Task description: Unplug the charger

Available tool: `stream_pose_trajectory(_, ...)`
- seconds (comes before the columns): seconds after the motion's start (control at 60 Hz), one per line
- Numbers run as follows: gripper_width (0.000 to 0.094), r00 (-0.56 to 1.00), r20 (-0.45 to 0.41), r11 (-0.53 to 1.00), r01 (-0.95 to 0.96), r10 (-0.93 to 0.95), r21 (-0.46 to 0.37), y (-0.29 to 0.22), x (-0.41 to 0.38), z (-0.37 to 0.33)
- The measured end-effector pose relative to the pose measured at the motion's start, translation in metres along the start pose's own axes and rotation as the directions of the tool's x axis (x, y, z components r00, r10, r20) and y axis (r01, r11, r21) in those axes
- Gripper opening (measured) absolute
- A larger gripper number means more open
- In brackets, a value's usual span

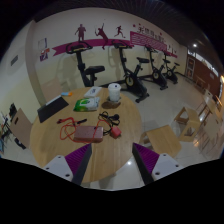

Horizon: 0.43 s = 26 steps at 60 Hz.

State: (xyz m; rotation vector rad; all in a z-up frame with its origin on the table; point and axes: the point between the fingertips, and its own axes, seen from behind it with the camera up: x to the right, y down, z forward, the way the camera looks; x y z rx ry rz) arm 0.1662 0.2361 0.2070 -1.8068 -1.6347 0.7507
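Note:
My gripper (112, 165) is open, its purple pads (146, 160) spread wide above the near part of a round wooden table (110, 150). Nothing stands between the fingers. Beyond them several small things lie on the table: a pink flat item (88, 133), a red cord-like item (68, 121) and a small red-orange item (113, 128). I cannot tell which of these is the charger, and no socket shows.
Farther back on the table are a white roll (114, 92), a green and white item (90, 98) and a dark flat item (52, 107). Exercise bikes (135, 75) stand along the back wall. Wooden chairs (190, 118) are at the right.

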Motion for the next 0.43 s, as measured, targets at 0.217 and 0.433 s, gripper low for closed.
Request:
stream_pose_trajectory(0.217, 0.0847, 1.0, -0.005, 0.999, 0.021, -0.021, 0.047, 0.009, -0.015, -0.046)
stream_pose_trajectory(0.433, 0.0851, 0.999, -0.022, 0.998, 0.037, -0.037, 0.042, 0.015, -0.024, -0.043)
